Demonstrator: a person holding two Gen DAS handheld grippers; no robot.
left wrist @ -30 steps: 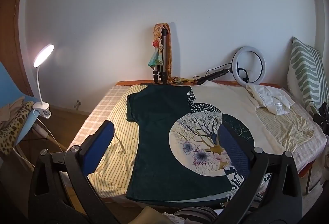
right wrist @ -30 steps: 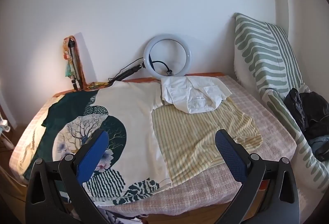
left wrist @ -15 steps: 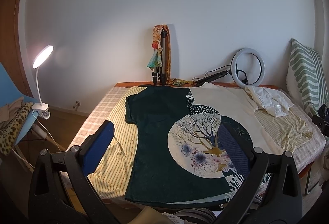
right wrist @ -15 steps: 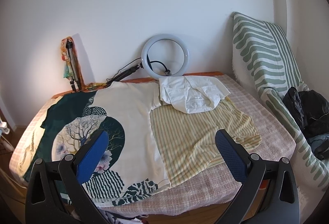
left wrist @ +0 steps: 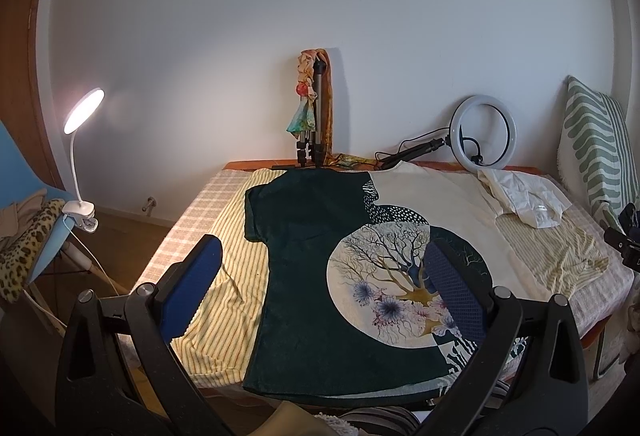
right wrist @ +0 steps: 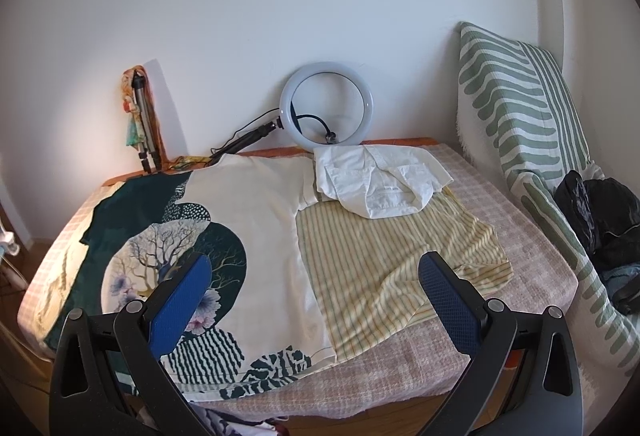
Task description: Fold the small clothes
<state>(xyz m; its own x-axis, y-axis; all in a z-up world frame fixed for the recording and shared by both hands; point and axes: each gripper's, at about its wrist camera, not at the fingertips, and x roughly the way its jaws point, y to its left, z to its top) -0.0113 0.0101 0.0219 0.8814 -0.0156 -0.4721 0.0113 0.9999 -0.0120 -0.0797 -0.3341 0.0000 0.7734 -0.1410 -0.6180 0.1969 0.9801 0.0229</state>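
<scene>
I hold my left gripper (left wrist: 323, 290) and right gripper (right wrist: 315, 296) above the near edge of the bed (right wrist: 472, 192), both with fingers spread wide and empty. Just beyond them the printed T-shirt (left wrist: 320, 236) lies flat on a yellow striped cloth (right wrist: 384, 252). Farther back a crumpled white garment (right wrist: 376, 180) rests on that cloth. Against the white wall stand a ring light (right wrist: 326, 108), a folded tripod (left wrist: 316, 116) and a green-striped cushion (right wrist: 516, 92); a clip lamp (left wrist: 84, 112) glows at left.
</scene>
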